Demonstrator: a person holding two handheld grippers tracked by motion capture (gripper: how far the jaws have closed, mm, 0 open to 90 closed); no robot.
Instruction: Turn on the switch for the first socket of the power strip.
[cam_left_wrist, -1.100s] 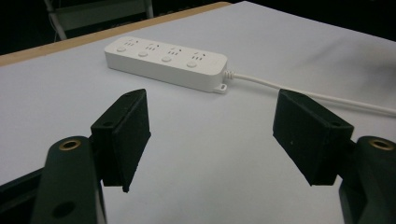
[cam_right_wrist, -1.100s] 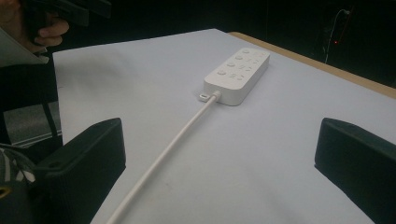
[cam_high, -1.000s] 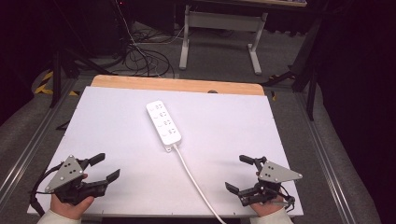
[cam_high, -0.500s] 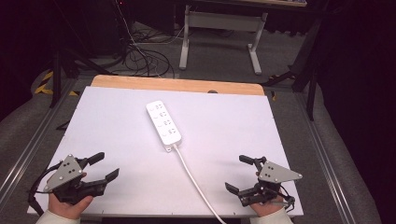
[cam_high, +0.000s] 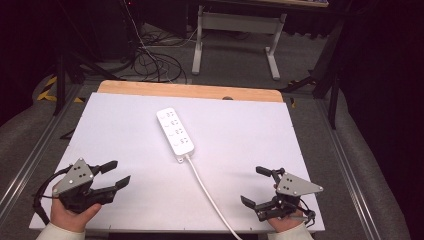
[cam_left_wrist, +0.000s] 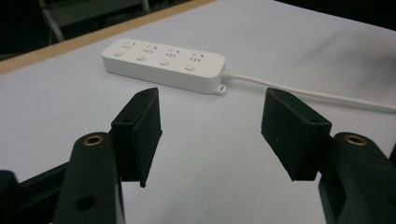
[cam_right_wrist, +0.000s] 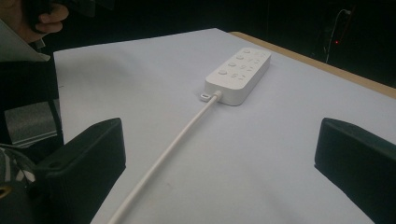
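Observation:
A white power strip (cam_high: 175, 131) with several sockets lies on the white table top (cam_high: 250, 130), angled toward the far left. Its white cable (cam_high: 210, 195) runs to the near edge between my hands. My left gripper (cam_high: 119, 171) rests at the near left, open with nothing between its jaws, which have just been closing a little. In the left gripper view the left gripper (cam_left_wrist: 212, 116) points at the power strip (cam_left_wrist: 163, 63) and cable (cam_left_wrist: 303, 93). My right gripper (cam_high: 252, 185) sits at the near right, open wide and empty. The right gripper (cam_right_wrist: 224, 130) looks along the cable (cam_right_wrist: 173, 144) to the power strip (cam_right_wrist: 240, 74).
A wooden strip (cam_high: 190, 91) edges the far side of the table, with metal rails (cam_high: 30, 160) along both sides. Beyond it, a desk frame (cam_high: 235, 30) and loose cables (cam_high: 155, 60) stand on the dark floor. The person's other hand (cam_right_wrist: 28, 18) shows in the right gripper view.
The left gripper's jaws have drawn somewhat closer together, still with nothing between them. The right gripper and the power strip have not moved.

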